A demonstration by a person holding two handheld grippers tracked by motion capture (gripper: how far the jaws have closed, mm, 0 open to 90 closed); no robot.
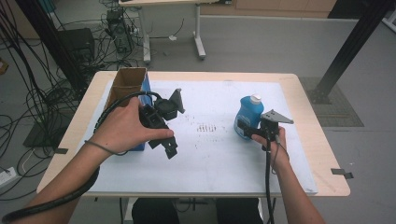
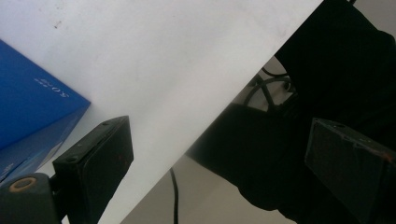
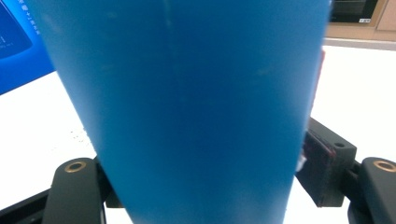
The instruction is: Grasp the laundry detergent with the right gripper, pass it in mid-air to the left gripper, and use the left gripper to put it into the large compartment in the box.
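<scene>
Blue things number two: we see one bottle (image 1: 247,115) standing on the white table (image 1: 215,158), squeezed by our right gripper (image 1: 246,129), and one box (image 1: 127,93) beside our left gripper (image 1: 163,142), jaws spread wide.

The left gripper (image 1: 163,122) is black and blocky, and a thick ribbed black cable (image 1: 56,200) leaves its back end. The left hand (image 1: 125,128) wears a thin dark band at the wrist. The right gripper (image 1: 248,129) is also black, with a grey three-cornered plate (image 1: 276,117) on its top and a thin black cable (image 1: 268,182) behind it. Close up, its jaw mounts carry brass-coloured screw rings (image 3: 75,166). Both forearms are without sleeves.
</scene>
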